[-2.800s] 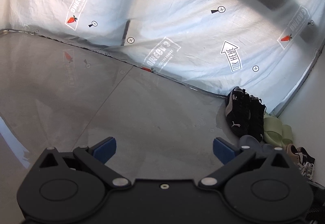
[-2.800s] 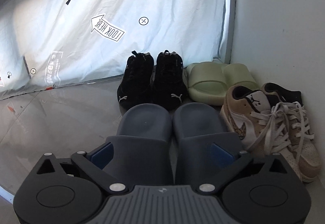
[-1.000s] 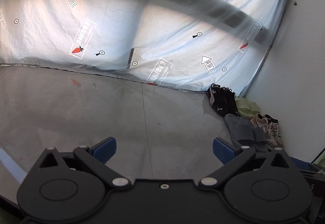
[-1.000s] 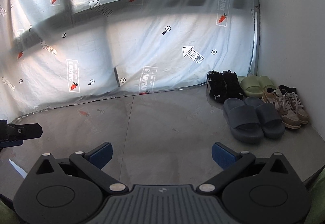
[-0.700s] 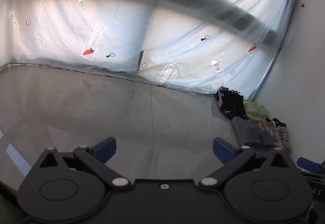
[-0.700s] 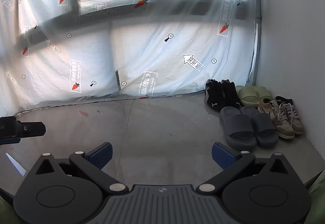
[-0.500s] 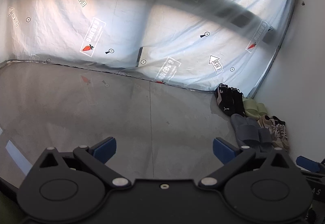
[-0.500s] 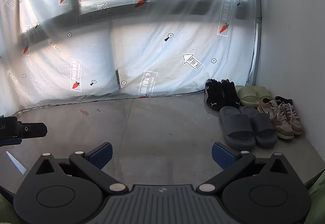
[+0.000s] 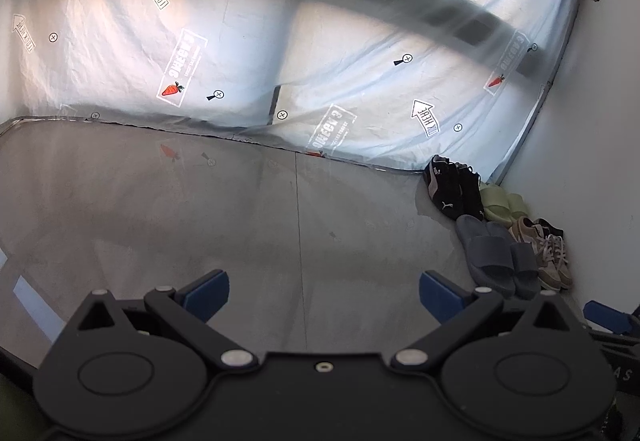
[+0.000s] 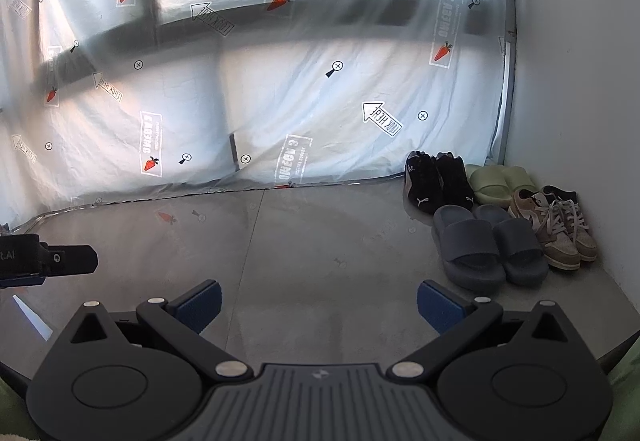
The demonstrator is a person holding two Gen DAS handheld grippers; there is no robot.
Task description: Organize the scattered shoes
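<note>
Shoes (image 10: 496,217) stood paired in the corner, against the plastic sheet (image 10: 280,81) and wall, well apart from the left gripper (image 9: 322,291) and right gripper (image 10: 318,299), both spread and empty; sorting looked finished, with nothing evidently left to fetch.

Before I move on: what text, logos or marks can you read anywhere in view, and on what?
"LOOK HERE": in arrows on the plastic sheet, mirrored.
"ORGANIC": in the sheet's carrot stamps, mirrored; smaller lines unreadable.
"t.AI": left hand-held gripper, cut off at frame edge.
"AS": right hand-held gripper's body, partial.
Leaping-cat logo, no words: black sneakers.
</note>
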